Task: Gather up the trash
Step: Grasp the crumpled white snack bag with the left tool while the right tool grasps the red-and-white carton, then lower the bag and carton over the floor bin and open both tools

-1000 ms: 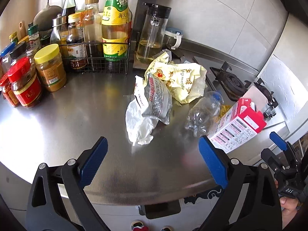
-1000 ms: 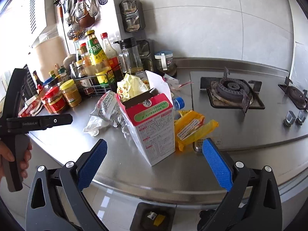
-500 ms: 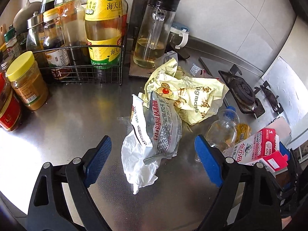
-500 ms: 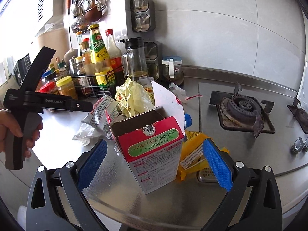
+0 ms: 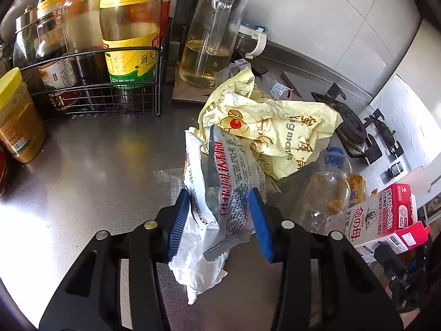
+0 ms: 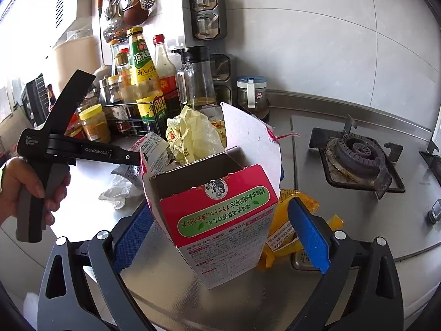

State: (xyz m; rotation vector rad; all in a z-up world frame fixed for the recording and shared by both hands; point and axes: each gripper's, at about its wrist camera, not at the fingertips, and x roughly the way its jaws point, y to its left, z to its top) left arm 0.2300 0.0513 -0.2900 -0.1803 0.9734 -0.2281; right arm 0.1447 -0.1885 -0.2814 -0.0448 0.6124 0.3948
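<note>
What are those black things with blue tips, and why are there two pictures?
They are two grabbing tools that a person holds, one in each hand, to pick up trash. Each has a small camera looking along its fingers, so you get one picture per tool.

The left picture looks from the left claw. Its blue pads are closed on a silver wrapper with red writing, on a steel counter. Nearby lie a yellow bag and an empty bottle.

The right picture looks from the right claw. Its pads sit on both sides of an open red and white carton, not squeezing it yet. You can see the person's hand holding the left tool there.
</note>
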